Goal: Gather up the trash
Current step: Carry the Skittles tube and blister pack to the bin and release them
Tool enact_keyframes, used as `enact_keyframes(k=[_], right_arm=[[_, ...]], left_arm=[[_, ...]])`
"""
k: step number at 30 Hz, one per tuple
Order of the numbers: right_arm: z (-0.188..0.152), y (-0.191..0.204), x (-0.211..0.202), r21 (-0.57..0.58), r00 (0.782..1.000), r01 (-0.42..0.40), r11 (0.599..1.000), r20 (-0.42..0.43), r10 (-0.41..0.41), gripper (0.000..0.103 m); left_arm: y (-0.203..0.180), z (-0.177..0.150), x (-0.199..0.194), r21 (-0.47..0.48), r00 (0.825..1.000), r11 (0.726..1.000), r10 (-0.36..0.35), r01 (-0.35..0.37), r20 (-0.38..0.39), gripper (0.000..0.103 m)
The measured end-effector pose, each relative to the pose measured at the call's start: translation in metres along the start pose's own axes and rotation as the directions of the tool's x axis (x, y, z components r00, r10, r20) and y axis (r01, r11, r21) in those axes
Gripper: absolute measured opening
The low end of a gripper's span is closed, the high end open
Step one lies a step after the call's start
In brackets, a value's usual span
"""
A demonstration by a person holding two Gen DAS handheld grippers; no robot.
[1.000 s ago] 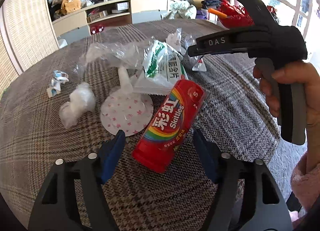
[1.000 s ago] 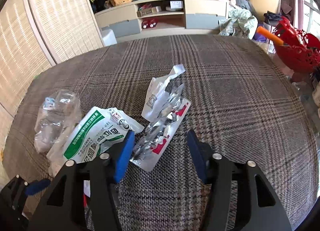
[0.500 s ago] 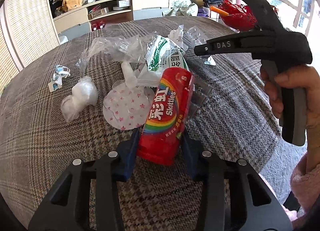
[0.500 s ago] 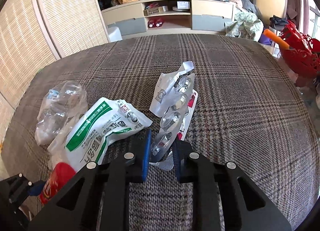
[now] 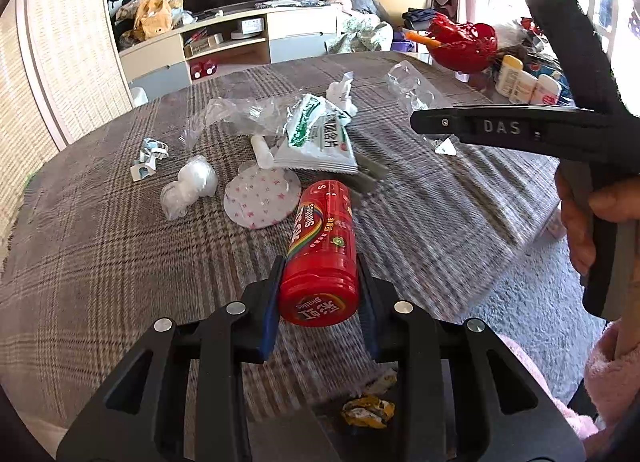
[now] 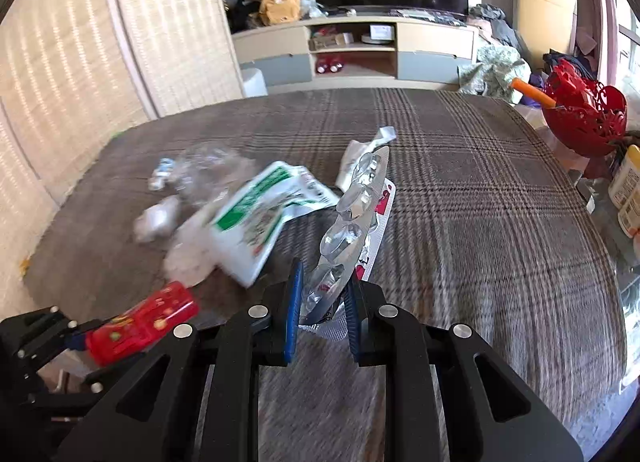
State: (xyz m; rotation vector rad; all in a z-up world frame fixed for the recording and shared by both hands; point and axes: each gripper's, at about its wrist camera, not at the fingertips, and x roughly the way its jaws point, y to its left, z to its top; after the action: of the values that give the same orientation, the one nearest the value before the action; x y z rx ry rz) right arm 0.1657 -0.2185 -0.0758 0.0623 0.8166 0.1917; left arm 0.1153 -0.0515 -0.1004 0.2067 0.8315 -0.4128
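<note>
Canister [image 5: 320,258] between left hand-held gripper [image 5: 320,302] pads

The red cylindrical candy tube [image 5: 320,258] is glossy, smooth plastic with a printed label. The clear blister pack [image 6: 352,222] is shiny moulded plastic on a silvery foil backing. The white-and-green snack pouch [image 5: 320,138] is a smooth, slightly glossy film. The brown plaid tablecloth [image 5: 100,262] is matt woven cloth. The gripper bodies are matt black plastic with blue pads [image 5: 272,310].
</note>
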Motion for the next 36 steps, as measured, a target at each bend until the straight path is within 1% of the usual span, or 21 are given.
enact_keyframes(k=[7, 10, 14, 17, 21, 25, 30, 33, 36], right_arm=[[-0.019, 0.02, -0.058, -0.033, 0.997, -0.036, 0.999, 0.065, 0.038, 0.021], [-0.032, 0.027, -0.086, -0.047, 0.994, -0.047, 0.998, 0.098, 0.052, 0.021], [-0.051, 0.032, -0.121, -0.061, 0.987, -0.07, 0.996, 0.139, 0.078, 0.021], [-0.066, 0.033, -0.139, -0.061, 0.984, -0.076, 0.995, 0.156, 0.085, 0.021], [-0.086, 0.031, -0.149, -0.053, 0.984, -0.086, 0.995, 0.152, 0.093, 0.021], [-0.108, 0.031, -0.146, -0.039, 0.987, -0.105, 0.994, 0.121, 0.109, 0.021], [-0.139, 0.029, -0.132, -0.014, 0.989, -0.137, 0.99, 0.046, 0.137, 0.021], [-0.158, 0.026, -0.121, 0.018, 0.984, -0.178, 0.984, -0.007, 0.178, 0.021], [-0.174, 0.025, -0.108, 0.046, 0.977, -0.201, 0.978, -0.061, 0.204, 0.021]], left_arm=[[-0.013, -0.013, -0.046, -0.027, 0.998, 0.999, 0.022, -0.02, 0.059, 0.031], [-0.022, -0.021, -0.067, -0.045, 0.995, 0.998, 0.038, -0.034, 0.091, 0.032], [-0.035, -0.035, -0.09, -0.067, 0.992, 0.997, 0.05, -0.043, 0.115, 0.032], [-0.046, -0.047, -0.105, -0.078, 0.99, 0.996, 0.055, -0.045, 0.133, 0.032], [-0.057, -0.064, -0.116, -0.104, 0.989, 0.994, 0.044, -0.029, 0.143, 0.032], [-0.064, -0.084, -0.113, -0.142, 0.992, 0.99, 0.035, -0.018, 0.121, 0.032], [-0.07, -0.11, -0.092, -0.186, 0.999, 0.983, 0.008, 0.002, 0.052, 0.032], [-0.072, -0.127, -0.074, -0.208, 1.0, 0.978, 0.003, -0.004, -0.004, 0.032], [-0.071, -0.14, -0.057, -0.228, 0.998, 0.974, -0.002, -0.011, -0.058, 0.032]])
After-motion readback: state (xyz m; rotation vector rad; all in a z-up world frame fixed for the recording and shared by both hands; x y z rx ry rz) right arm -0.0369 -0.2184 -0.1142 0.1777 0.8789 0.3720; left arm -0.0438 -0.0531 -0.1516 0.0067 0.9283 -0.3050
